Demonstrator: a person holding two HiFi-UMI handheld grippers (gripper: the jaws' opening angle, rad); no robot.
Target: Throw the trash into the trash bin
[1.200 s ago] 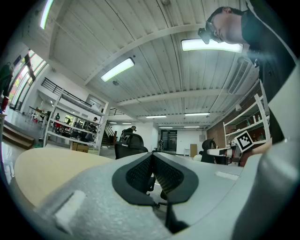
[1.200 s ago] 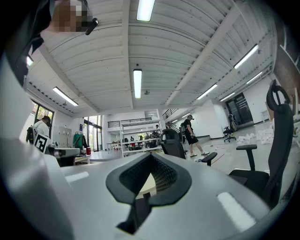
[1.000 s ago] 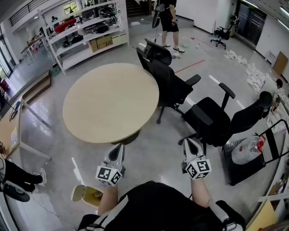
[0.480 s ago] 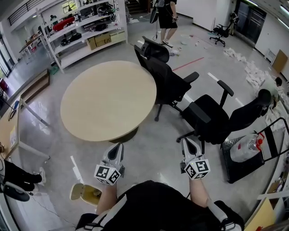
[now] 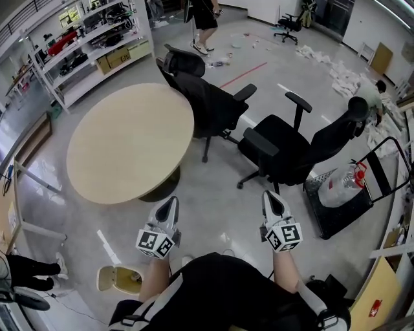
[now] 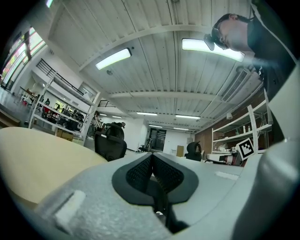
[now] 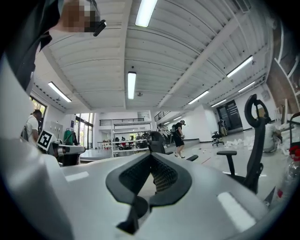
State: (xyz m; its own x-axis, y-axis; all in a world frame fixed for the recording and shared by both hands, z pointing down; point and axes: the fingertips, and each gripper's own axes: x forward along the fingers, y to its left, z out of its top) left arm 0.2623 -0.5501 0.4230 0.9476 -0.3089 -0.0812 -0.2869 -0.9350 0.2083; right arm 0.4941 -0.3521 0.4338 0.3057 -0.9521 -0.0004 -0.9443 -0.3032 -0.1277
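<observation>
Open workshop hall, grey polished floor [image 5: 213,207], strip lights on a ribbed ceiling.

- Round surface [image 5: 129,142]: one, pale wood, bare top, ahead and left of the person.
- Black office chairs: four. Two stand at the surface's far right edge [image 5: 184,61] [image 5: 210,103], one reclined nearer on the right [image 5: 291,149], one far off at the back [image 5: 288,22].
- White shelving rack [image 5: 84,45]: one, loaded, upper left.
- Black platform cart [image 5: 339,213]: one, right side, carrying one clear plastic bottle [image 5: 339,187] with a red cap.
- White litter [image 5: 343,76]: many scattered scraps on the floor at the far right, well apart from both tongs.
- Beige open bin [image 5: 119,279]: one, on the floor just beside the person's left forearm.
- Other people: two, one standing at the back [image 5: 204,19], one crouched by the litter [image 5: 372,97].
- Left tongs [image 5: 169,203]: clenched, pads pressed together, nothing between them, touching nothing.
- Right tongs [image 5: 271,196]: clenched likewise, empty, held level beside the left pair above the floor.
</observation>
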